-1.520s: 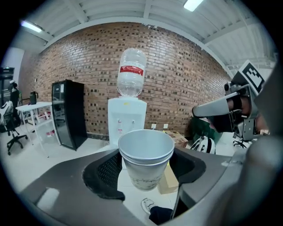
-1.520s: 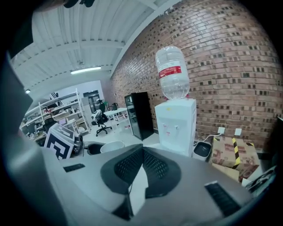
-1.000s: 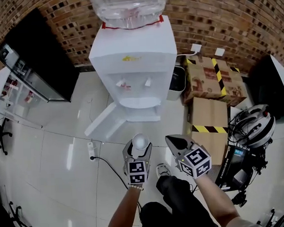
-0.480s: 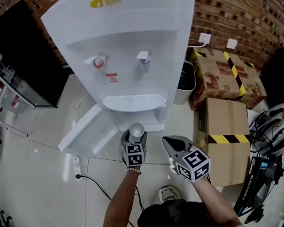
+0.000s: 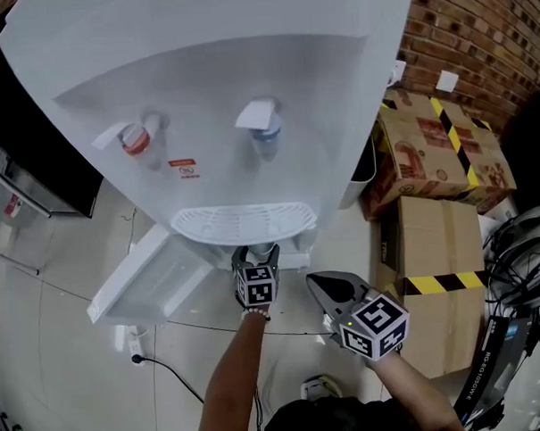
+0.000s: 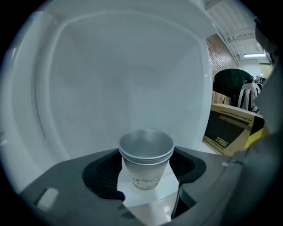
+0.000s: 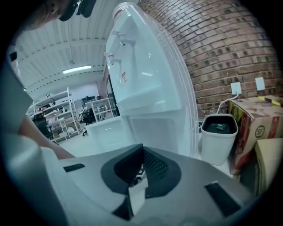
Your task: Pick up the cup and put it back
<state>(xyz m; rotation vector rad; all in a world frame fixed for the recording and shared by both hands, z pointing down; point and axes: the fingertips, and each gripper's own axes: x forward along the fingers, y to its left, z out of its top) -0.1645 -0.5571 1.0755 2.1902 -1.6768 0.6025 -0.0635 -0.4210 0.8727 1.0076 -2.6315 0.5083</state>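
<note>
A pale cup (image 6: pixel 146 159) with a rolled rim stands upright between the jaws of my left gripper (image 6: pixel 145 172), which is shut on its lower body. In the head view my left gripper (image 5: pixel 256 254) reaches just below the drip tray (image 5: pixel 243 222) of the white water dispenser (image 5: pixel 220 87), and the cup is hidden there. The dispenser's white front fills the left gripper view behind the cup. My right gripper (image 5: pixel 329 288) hangs lower and to the right, jaws together and empty; in its own view the right gripper (image 7: pixel 138 176) points past the dispenser's side.
A red tap (image 5: pixel 137 137) and a blue tap (image 5: pixel 262 130) sit above the tray. The dispenser's lower door (image 5: pixel 152 278) hangs open at the left. A white bin (image 7: pixel 219 137) and cardboard boxes (image 5: pixel 437 149) stand to the right. A power strip (image 5: pixel 133 346) lies on the floor.
The head view has closed in on the dispenser. My left gripper has carried the cup forward, up to the drip tray. The right gripper has stayed beside it.
</note>
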